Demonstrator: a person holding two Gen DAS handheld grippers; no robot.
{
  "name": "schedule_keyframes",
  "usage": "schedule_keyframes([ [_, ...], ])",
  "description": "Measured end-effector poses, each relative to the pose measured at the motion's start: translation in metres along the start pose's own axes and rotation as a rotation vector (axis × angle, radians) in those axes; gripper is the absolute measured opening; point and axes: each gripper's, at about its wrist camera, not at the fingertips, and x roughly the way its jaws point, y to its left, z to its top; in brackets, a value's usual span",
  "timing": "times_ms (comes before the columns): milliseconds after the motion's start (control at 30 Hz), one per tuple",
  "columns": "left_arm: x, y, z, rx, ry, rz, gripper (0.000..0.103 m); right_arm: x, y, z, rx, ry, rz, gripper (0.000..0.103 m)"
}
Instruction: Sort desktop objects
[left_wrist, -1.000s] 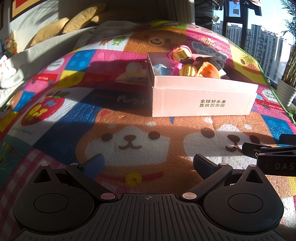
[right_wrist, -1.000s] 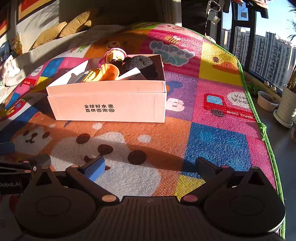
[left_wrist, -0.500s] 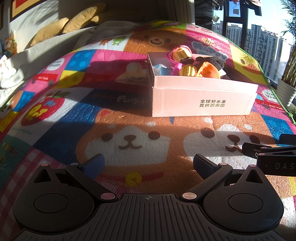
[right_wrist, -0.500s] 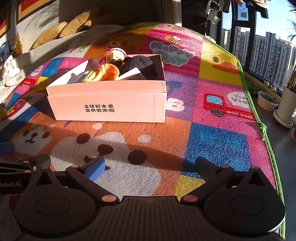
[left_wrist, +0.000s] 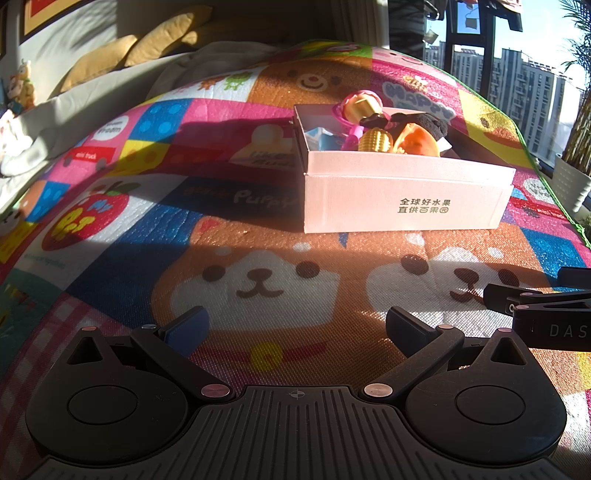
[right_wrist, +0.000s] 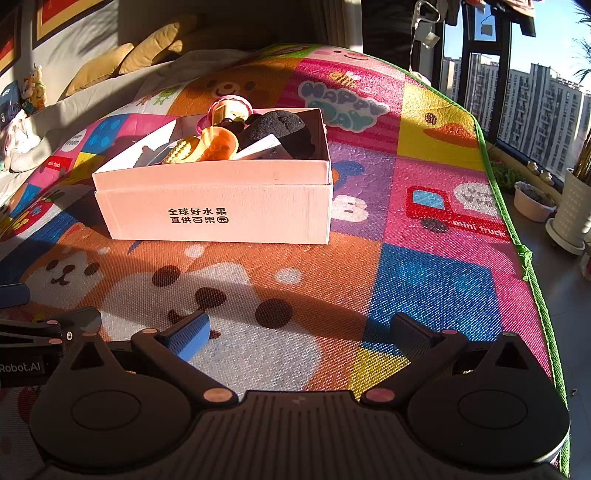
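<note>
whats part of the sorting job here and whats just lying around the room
Part of the job:
- white box on the play mat
- toys heaped in it: orange cone piece, black lumpy item, pink-rimmed toy
- left gripper and right gripper, both open and empty

Just lying about:
- yellow cushions
- plush toys
- plant pots by the window
</note>
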Motion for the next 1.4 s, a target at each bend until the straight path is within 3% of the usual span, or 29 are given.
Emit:
schedule_keyframes([
  [1400,0.0005,0.0018,0.0001,-0.009,0.0,-0.009,0.103,0.0011,0.0006,0.0006,0.0,-0.001,0.0,0.103],
])
